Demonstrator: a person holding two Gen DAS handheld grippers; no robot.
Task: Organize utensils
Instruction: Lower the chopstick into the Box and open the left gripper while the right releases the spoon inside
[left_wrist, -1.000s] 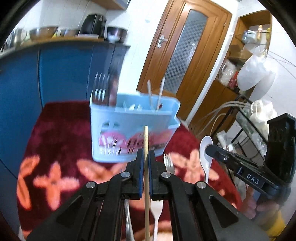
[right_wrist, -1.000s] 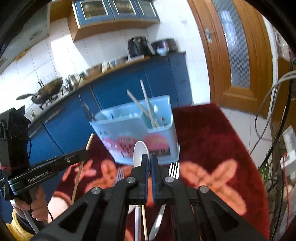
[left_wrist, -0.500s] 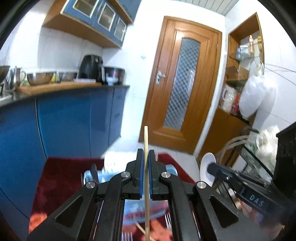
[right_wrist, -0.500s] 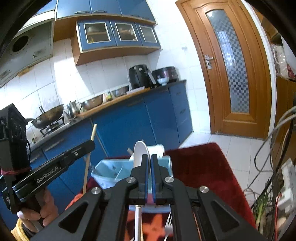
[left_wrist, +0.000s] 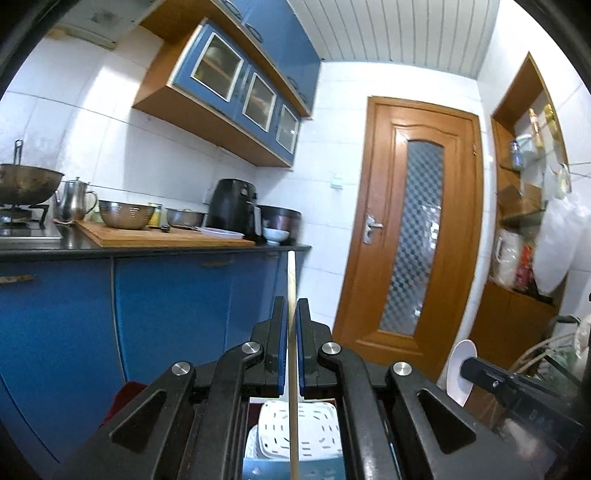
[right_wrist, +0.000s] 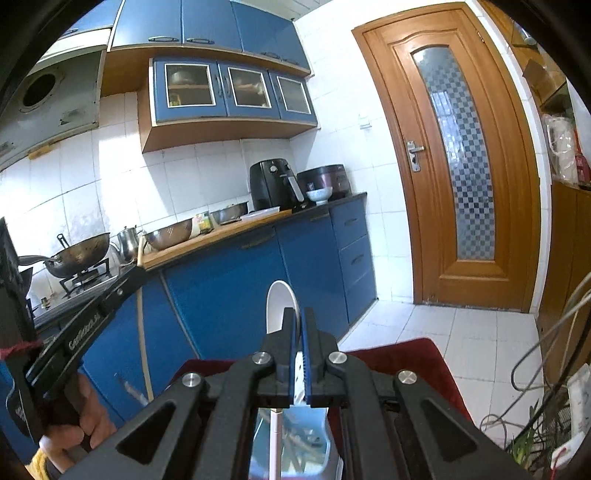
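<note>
With jaws clamped on a wooden chopstick (left_wrist: 291, 332), left gripper (left_wrist: 292, 328) points level at the kitchen; stick stands upright between the pads, tip above them. Right gripper (right_wrist: 300, 332) is closed on a white plastic spoon (right_wrist: 279, 306), bowl up above the jaws, handle hanging below. Light blue utensil caddy (left_wrist: 295, 432) sits directly under both grippers on a red cloth (right_wrist: 413, 354). Blue cabinets (right_wrist: 229, 295) and wooden door (left_wrist: 410, 236) behind.
</note>
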